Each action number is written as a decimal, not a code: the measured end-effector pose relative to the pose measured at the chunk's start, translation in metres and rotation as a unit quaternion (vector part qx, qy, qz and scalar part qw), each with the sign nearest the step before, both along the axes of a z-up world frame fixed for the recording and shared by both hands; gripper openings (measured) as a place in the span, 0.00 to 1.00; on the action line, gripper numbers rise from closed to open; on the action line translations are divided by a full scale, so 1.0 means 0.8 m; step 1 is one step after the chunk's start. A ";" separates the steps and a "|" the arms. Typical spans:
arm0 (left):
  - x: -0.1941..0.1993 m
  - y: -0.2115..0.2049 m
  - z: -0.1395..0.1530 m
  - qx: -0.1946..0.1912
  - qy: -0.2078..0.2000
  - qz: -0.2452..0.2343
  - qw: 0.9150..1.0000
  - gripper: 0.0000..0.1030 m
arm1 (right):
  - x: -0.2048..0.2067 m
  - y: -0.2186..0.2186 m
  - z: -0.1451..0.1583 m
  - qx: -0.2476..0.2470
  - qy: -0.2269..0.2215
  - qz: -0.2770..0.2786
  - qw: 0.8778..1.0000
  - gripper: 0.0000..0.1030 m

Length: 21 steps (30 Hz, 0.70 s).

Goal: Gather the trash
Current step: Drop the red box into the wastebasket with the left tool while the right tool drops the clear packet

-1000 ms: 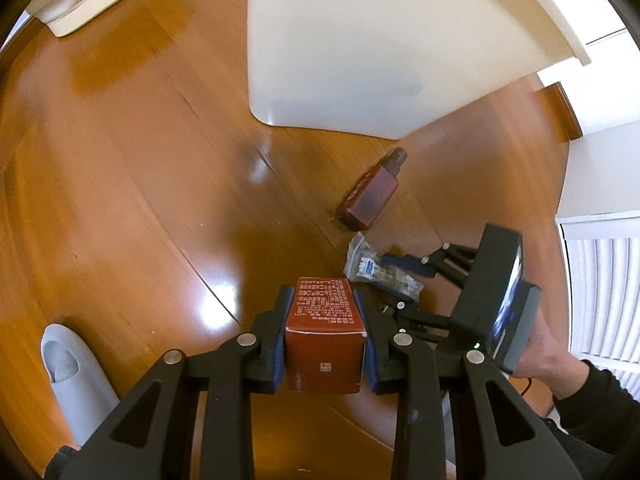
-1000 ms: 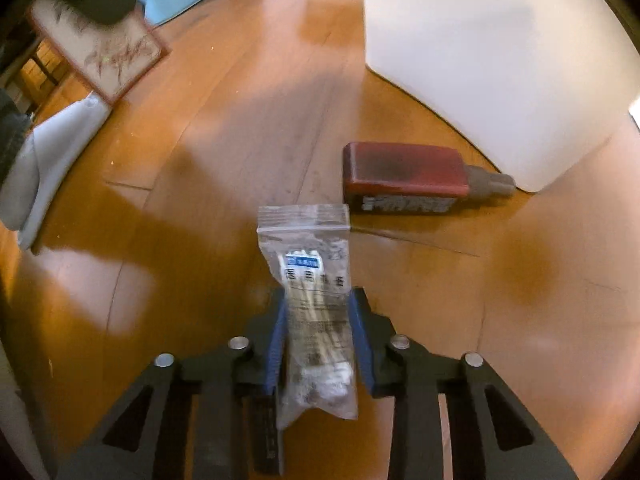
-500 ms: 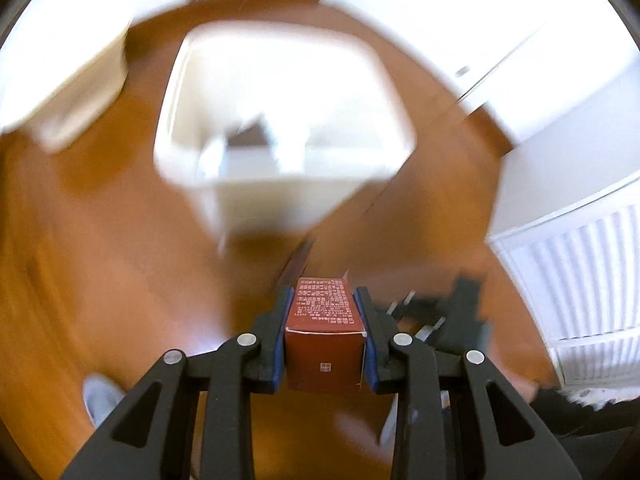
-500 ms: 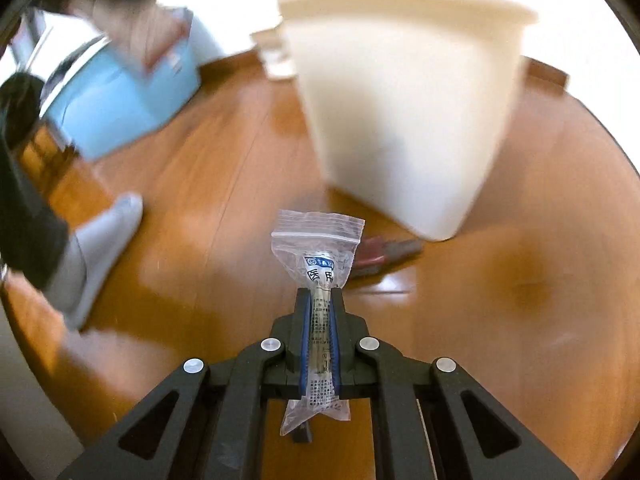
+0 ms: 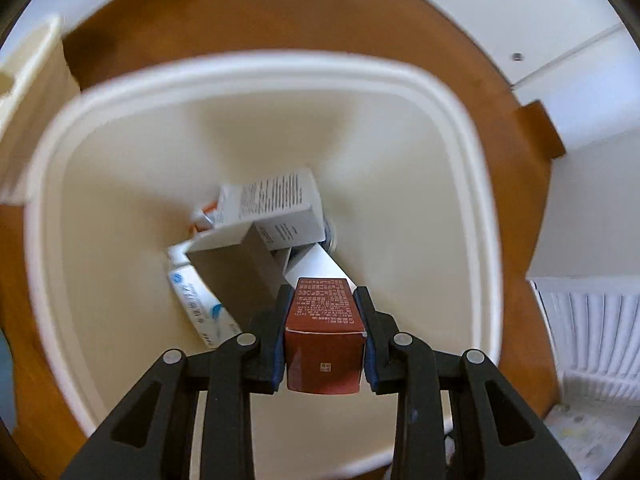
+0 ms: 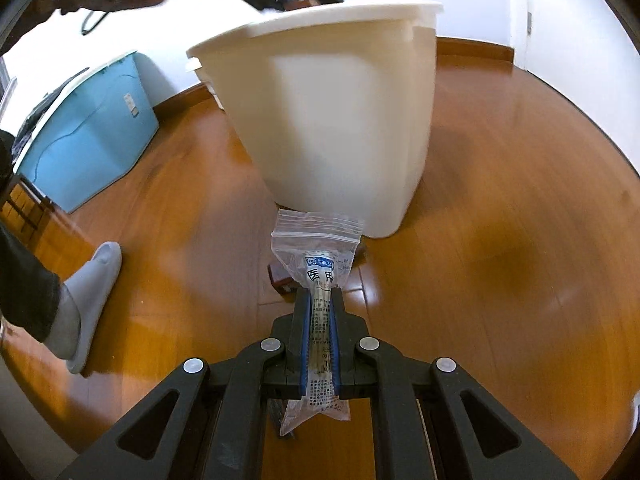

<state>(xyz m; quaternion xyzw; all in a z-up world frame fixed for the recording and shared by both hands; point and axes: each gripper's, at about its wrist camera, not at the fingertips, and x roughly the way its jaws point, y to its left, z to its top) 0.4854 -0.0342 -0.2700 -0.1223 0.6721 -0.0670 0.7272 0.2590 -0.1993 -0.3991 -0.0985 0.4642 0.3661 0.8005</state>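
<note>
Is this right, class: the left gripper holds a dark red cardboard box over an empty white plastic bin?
Not quite. The left wrist view shows the white plastic bin already holds several cartons; it is not empty. The left gripper does hold the dark red cardboard box over it.

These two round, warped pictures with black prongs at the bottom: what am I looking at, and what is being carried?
No robot here: a person holds a hand-held claw in each hand, and each claw carries a wide-angle camera looking along its two fingers. The left camera looks down into a cream plastic waste bin with discarded cartons at its bottom; the left claw is shut on a small dark red cardboard box above the opening. The right camera sees that bin from outside, standing on a wooden floor; the right claw pinches a clear zip bag. A grey slipper and blue storage box show at the left.
</note>
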 end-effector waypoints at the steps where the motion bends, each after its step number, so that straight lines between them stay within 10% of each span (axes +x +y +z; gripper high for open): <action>1: 0.003 -0.002 -0.014 0.004 0.014 0.004 1.000 0.28 | 0.000 -0.001 0.000 -0.002 0.002 -0.002 1.000 0.07; 6: 0.016 -0.011 -0.036 0.046 0.027 0.011 0.999 0.34 | 0.008 -0.009 0.012 -0.003 -0.008 -0.018 1.000 0.07; 10: 0.000 0.000 0.017 0.020 -0.025 0.019 0.999 0.39 | 0.024 -0.022 0.050 0.018 -0.038 -0.039 0.998 0.07; 16: -0.097 0.040 0.139 0.027 -0.162 0.047 0.985 0.39 | 0.084 -0.024 0.185 0.091 -0.130 -0.053 0.986 0.07; 21: -0.213 0.070 0.134 0.050 -0.174 0.136 0.974 0.40 | 0.161 0.050 0.239 0.094 -0.119 -0.005 0.988 0.08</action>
